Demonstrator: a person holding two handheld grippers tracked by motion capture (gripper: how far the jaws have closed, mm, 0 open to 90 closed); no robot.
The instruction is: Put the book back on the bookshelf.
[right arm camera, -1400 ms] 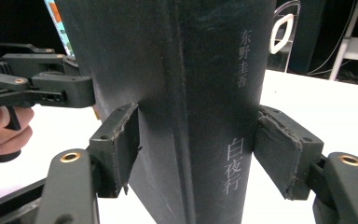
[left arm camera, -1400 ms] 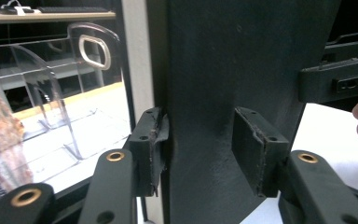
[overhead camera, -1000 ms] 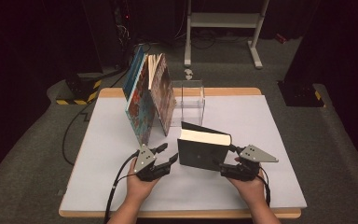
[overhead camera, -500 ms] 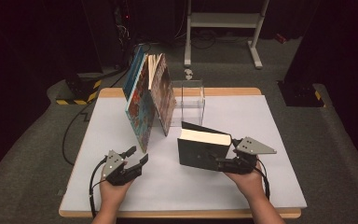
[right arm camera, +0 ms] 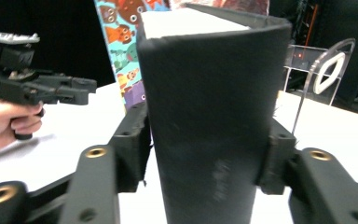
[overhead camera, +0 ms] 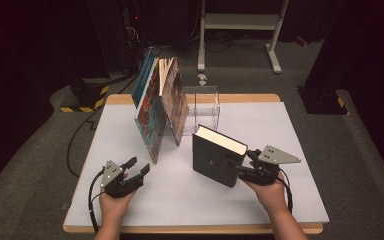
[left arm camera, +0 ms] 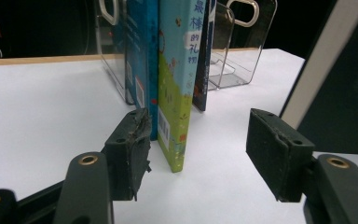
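A white-topped, wood-edged table (overhead camera: pixel 180 200) carries three things — a clear acrylic book stand (overhead camera: pixel 206 102), leaning colourful picture books (overhead camera: pixel 157 107), an upright thick black hardcover book (overhead camera: pixel 215 156).

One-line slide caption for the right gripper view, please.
Right gripper, fingers just closed on the spine of the upright black book; left gripper open beyond, colourful picture books behind.

Bare table (overhead camera: pixel 180 195) between both tools

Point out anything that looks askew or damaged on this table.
The picture books lean steeply against each other instead of standing upright in the clear rack. The left gripper has a frayed, torn pad. The black book, clamped by the right gripper, stands upright.
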